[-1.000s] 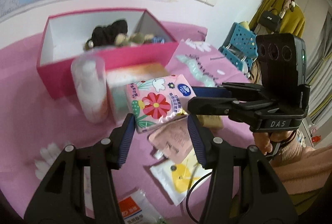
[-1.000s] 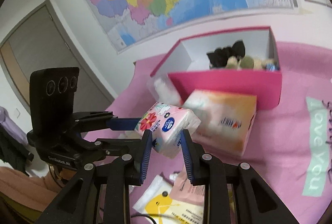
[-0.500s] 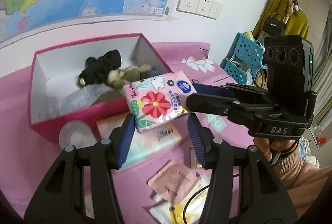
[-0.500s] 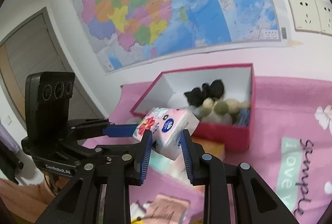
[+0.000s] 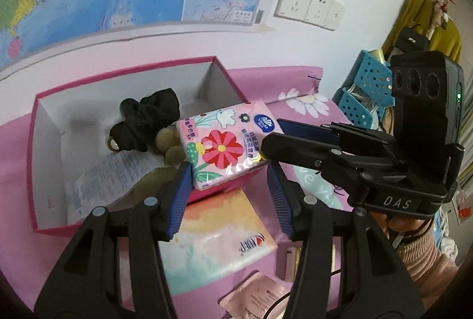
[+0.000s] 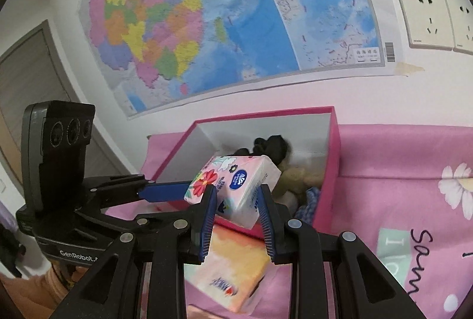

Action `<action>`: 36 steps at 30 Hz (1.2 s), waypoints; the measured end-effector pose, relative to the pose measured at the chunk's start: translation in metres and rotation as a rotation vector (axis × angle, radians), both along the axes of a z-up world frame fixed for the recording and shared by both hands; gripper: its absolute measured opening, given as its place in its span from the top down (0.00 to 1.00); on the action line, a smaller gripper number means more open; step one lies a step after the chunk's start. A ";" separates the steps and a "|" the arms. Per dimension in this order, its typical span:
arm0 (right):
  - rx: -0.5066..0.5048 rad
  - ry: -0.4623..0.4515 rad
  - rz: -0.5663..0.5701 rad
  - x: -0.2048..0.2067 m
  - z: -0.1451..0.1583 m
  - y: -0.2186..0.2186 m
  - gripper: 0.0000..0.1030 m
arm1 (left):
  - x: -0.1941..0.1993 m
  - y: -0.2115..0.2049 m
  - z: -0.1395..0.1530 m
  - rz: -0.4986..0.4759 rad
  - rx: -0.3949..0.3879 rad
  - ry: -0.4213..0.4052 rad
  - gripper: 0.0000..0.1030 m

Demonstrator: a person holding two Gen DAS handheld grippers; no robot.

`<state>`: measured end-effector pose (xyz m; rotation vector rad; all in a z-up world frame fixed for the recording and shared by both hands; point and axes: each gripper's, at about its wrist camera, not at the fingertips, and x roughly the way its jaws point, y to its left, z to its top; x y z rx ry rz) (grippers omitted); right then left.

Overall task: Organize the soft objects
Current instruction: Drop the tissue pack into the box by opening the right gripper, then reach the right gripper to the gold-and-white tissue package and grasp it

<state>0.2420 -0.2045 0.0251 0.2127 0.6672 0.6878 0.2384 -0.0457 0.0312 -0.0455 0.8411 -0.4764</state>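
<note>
The floral tissue pack [image 6: 233,189] was pink w/ a red flower and blue round logo, tilted, held up over the near edge of the pink box [image 5: 53,218]. Inside the box lay a black scrunchie [image 5: 147,118], olive pompoms [image 5: 170,146] and a clear printed packet [image 5: 109,180]. An orange tissue pack [image 5: 218,239] lay just in front of the box.
</note>
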 end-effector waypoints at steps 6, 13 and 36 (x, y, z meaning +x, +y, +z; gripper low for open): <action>-0.019 0.033 -0.025 0.020 -0.013 -0.001 0.72 | 0.021 -0.007 -0.013 0.022 0.023 0.042 0.48; -0.041 0.033 -0.067 0.028 -0.018 0.000 0.72 | 0.029 -0.007 -0.019 0.068 0.048 0.052 0.48; 0.037 0.025 0.010 -0.082 -0.005 -0.039 0.61 | -0.070 -0.018 -0.014 -0.125 0.000 -0.046 0.48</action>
